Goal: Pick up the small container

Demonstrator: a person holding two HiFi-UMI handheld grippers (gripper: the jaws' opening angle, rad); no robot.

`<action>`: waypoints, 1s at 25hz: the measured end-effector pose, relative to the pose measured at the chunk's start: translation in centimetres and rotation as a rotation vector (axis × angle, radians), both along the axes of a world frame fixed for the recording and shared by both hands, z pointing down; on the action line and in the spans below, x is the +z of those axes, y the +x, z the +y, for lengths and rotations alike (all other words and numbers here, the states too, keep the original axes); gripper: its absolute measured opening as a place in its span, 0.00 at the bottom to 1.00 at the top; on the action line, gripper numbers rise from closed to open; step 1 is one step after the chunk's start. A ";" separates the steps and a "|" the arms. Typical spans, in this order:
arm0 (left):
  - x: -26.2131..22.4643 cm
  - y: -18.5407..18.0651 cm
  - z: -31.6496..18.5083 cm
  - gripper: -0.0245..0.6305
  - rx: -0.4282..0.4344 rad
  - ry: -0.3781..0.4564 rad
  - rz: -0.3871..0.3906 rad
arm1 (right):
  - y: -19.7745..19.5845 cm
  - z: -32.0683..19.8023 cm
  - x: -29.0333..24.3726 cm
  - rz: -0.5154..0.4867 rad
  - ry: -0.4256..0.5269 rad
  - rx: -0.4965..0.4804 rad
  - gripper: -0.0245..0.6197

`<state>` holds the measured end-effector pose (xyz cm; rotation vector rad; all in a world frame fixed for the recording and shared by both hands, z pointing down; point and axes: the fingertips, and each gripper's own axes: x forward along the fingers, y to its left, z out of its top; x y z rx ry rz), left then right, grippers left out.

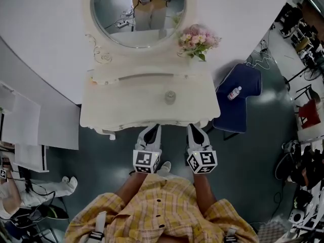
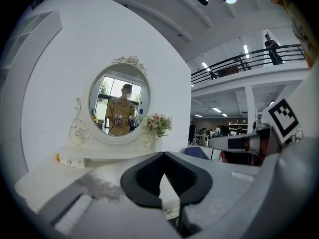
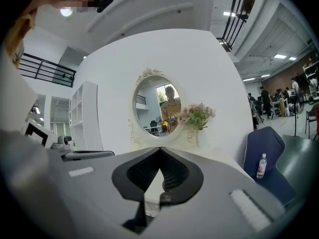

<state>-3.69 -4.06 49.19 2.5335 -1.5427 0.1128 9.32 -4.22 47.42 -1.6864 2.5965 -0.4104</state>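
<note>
The small container, a low greyish jar, stands near the middle of the white dressing table. Both grippers hover side by side at the table's front edge, pointing toward it. My left gripper is left of the jar and nearer to me, with its jaws shut and nothing between them. My right gripper is on the jar's right and also nearer to me, shut and holding nothing. In the left gripper view the jaws of the left gripper meet at their tips. The right gripper looks the same in its own view. The jar shows in neither gripper view.
An oval mirror rises at the table's back, with a vase of pink flowers at the back right. A blue chair carrying a small bottle stands right of the table. White shelving is at the left.
</note>
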 end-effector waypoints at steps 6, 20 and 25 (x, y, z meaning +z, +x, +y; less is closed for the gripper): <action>0.5 0.2 -1.3 0.04 -0.002 -0.017 -0.015 | 0.2 -1.5 1.0 -0.008 -0.023 -0.002 0.04; 2.2 0.3 -7.3 0.04 -0.007 -0.084 -0.032 | 0.4 -5.9 3.1 -0.024 -0.098 0.027 0.04; 3.8 0.6 -9.3 0.04 0.011 -0.117 -0.059 | 0.4 -7.4 4.2 -0.028 -0.119 0.042 0.04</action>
